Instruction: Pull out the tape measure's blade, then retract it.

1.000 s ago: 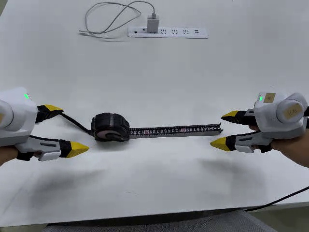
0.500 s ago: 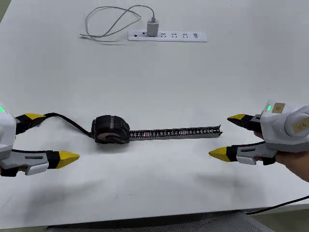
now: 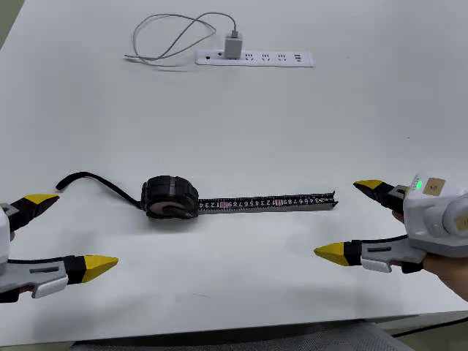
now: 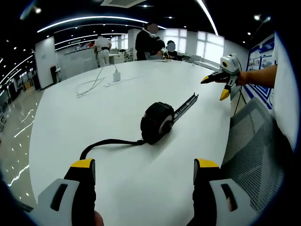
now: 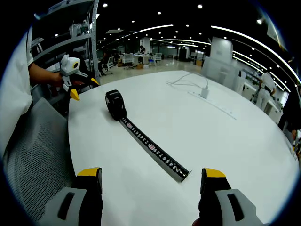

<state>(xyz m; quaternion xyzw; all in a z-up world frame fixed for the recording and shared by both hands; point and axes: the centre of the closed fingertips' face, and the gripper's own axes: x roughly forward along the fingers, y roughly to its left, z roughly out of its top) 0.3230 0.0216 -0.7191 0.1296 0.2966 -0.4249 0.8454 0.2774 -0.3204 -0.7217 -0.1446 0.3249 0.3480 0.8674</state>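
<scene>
The black tape measure lies on the white table. Its blade is drawn out flat toward 3 o'clock and its wrist strap trails toward 9 o'clock. The left gripper hovers near the strap's end, jaws spread wide and empty. The right gripper sits just beyond the blade's tip, jaws likewise agape, touching nothing. A power strip lies at 12 o'clock.

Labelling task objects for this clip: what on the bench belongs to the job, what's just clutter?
Job: tape measure, its pulled-out blade, left gripper, right gripper, both open, clear of it.
Lying about: power strip, charger plugged into it, white cable.
</scene>
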